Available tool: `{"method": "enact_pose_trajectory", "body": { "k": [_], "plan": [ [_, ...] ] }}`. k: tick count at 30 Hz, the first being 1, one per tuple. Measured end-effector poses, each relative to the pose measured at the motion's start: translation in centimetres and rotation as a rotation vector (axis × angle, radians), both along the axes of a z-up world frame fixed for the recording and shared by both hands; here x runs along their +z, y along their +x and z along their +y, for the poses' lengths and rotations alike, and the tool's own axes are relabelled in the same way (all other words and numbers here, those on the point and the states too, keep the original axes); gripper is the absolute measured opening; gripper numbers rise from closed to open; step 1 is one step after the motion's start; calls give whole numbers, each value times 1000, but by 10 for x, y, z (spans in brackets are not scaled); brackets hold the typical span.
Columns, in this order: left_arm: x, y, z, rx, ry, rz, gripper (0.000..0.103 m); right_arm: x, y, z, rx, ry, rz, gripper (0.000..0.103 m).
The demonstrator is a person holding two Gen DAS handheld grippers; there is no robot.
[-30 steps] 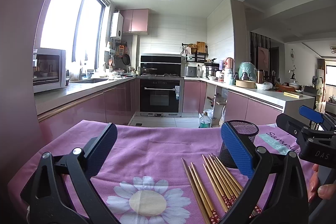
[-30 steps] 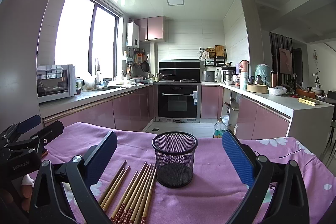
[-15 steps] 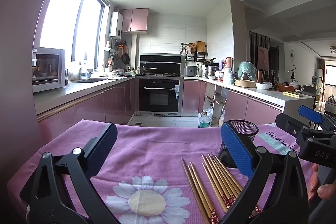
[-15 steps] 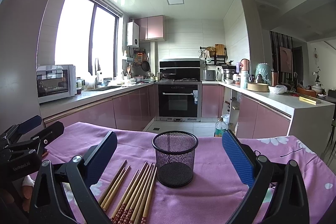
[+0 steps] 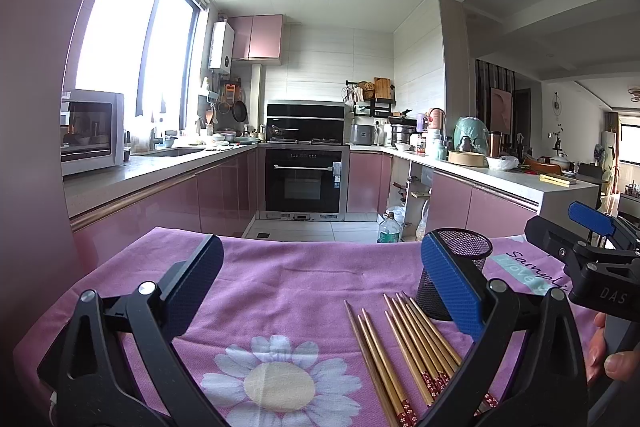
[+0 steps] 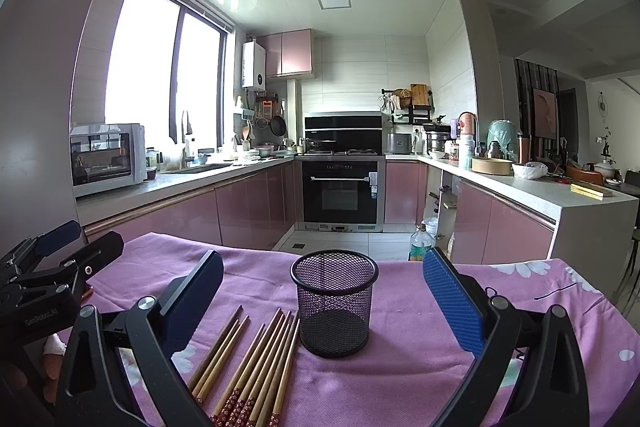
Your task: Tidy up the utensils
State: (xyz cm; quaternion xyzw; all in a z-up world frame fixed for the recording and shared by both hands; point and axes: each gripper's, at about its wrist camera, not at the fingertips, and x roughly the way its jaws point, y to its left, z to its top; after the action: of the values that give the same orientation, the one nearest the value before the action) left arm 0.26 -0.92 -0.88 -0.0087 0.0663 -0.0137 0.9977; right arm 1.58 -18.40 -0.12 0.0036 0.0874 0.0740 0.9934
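We look across the tabletop (image 6: 400,379), draped in a purple daisy-print cloth. The empty black wire-mesh cup (image 6: 334,303) stands at twelve o'clock from our right gripper (image 6: 322,307), whose jaws are wide apart and holding nothing. The left gripper (image 5: 320,291) is likewise spread and empty. The row of red-tipped wooden chopsticks (image 6: 252,363) lies just left of the cup — long axes running from six towards one o'clock. We judge the chopsticks within easy reach of either gripper.
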Motion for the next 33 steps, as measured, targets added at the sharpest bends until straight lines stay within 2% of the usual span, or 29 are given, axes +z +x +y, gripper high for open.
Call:
{"method": "enact_pose_trajectory", "body": {
  "k": [25, 33],
  "plan": [
    [-2, 1, -2, -3, 1, 5, 97, -2, 3, 1, 4, 4, 9, 97],
    [-8, 6, -2, -26, 11, 43, 97, -7, 7, -1, 27, 11, 45, 97]
  ]
}}
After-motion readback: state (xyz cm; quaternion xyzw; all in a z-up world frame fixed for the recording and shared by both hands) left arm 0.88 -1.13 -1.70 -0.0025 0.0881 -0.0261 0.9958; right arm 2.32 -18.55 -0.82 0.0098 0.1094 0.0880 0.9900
